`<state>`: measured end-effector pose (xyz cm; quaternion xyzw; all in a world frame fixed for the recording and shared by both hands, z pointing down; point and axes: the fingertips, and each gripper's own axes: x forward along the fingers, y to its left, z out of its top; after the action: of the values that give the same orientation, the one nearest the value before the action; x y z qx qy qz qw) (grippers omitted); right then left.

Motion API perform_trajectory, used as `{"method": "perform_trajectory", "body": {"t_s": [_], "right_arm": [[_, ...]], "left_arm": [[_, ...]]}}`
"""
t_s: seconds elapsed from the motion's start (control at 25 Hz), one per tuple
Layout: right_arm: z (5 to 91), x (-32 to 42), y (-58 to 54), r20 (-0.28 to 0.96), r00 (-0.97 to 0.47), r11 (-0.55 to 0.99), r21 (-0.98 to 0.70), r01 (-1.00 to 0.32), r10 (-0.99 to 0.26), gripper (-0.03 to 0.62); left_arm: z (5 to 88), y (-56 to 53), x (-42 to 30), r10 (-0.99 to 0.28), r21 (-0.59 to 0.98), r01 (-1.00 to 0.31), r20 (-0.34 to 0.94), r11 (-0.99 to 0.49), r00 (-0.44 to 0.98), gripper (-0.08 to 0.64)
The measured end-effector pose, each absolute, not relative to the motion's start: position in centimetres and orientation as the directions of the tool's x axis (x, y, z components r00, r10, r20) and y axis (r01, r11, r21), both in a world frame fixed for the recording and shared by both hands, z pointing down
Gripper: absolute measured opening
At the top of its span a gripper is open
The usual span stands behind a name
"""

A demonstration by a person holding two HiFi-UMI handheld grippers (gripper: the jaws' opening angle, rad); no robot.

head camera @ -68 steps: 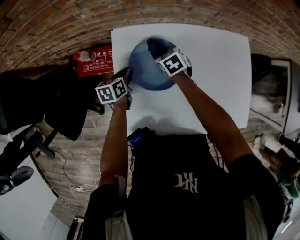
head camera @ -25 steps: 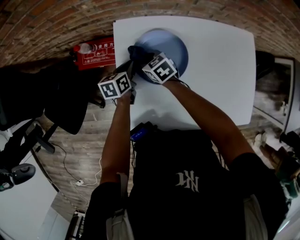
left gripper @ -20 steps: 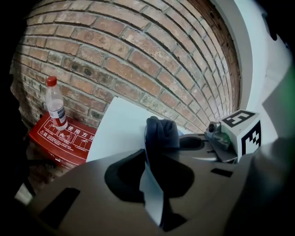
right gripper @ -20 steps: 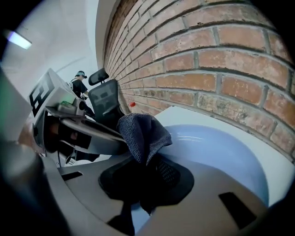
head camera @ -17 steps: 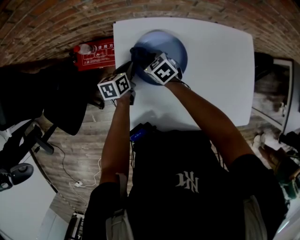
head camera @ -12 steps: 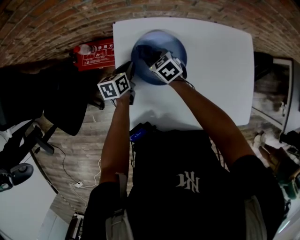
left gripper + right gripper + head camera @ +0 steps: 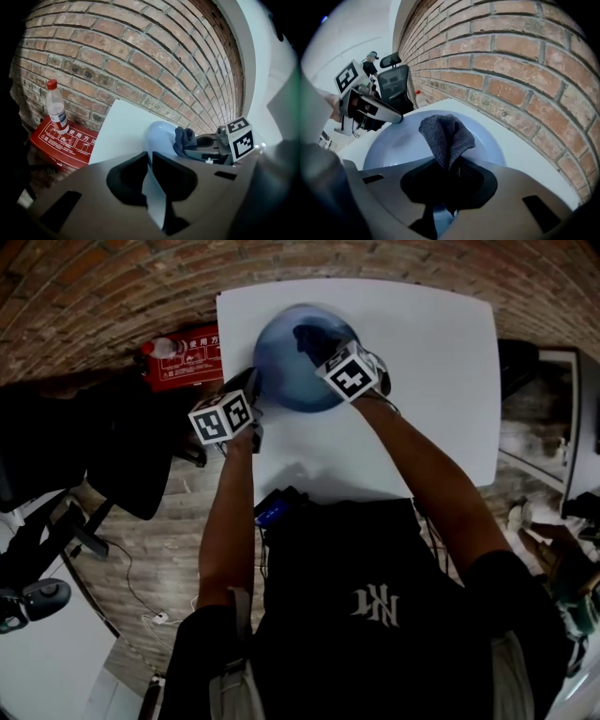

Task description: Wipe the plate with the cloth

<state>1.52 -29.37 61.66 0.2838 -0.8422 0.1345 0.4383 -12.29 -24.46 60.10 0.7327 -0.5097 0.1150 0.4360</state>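
A pale blue plate (image 7: 291, 371) lies on the white table (image 7: 431, 362) near its far left corner. My left gripper (image 7: 253, 395) is shut on the plate's left rim (image 7: 152, 187), which runs between its jaws. My right gripper (image 7: 323, 348) is shut on a dark grey cloth (image 7: 445, 133) and holds it down on the plate (image 7: 398, 140), inside the bowl of it. In the left gripper view the cloth (image 7: 184, 139) bulges out ahead of the right gripper (image 7: 206, 147). In the head view the cloth (image 7: 309, 336) shows dark on the plate's far half.
A red box (image 7: 183, 357) with a capped plastic bottle (image 7: 55, 108) on it stands left of the table, against the brick wall (image 7: 140, 61). An office chair (image 7: 393, 82) stands beyond the table's left edge. The table's right side (image 7: 441, 409) is bare white.
The right gripper has swept the cloth from the plate's left rim back towards its middle and far side. The left gripper has kept its hold on the rim.
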Motion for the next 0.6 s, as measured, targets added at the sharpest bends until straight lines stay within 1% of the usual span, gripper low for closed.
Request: {"method": "perform_trajectory", "body": {"t_s": [0.16,0.4,0.6], "right_arm": [[62.0,2.6,-29.4,0.833,-0.424,0.799,0.036,-0.6,-0.355,0.091],[60.6,5.5,-31.2,0.837,-0.332,0.778,0.164,-0.607,-0.435,0.091],[61.4,7.0,-31.2,0.842,-0.319,0.762,0.156,-0.629,-0.436,0.091]], "left_arm": [[60.2,-24.3,-12.1,-0.645,0.527,-0.844,0.611,-0.101,0.459,0.035],[60.3,-24.3,-11.6,-0.647,0.536,-0.837,0.601,-0.11,0.47,0.035],[60.0,-24.3,-11.7,-0.647,0.523,-0.846,0.61,-0.105,0.458,0.034]]}}
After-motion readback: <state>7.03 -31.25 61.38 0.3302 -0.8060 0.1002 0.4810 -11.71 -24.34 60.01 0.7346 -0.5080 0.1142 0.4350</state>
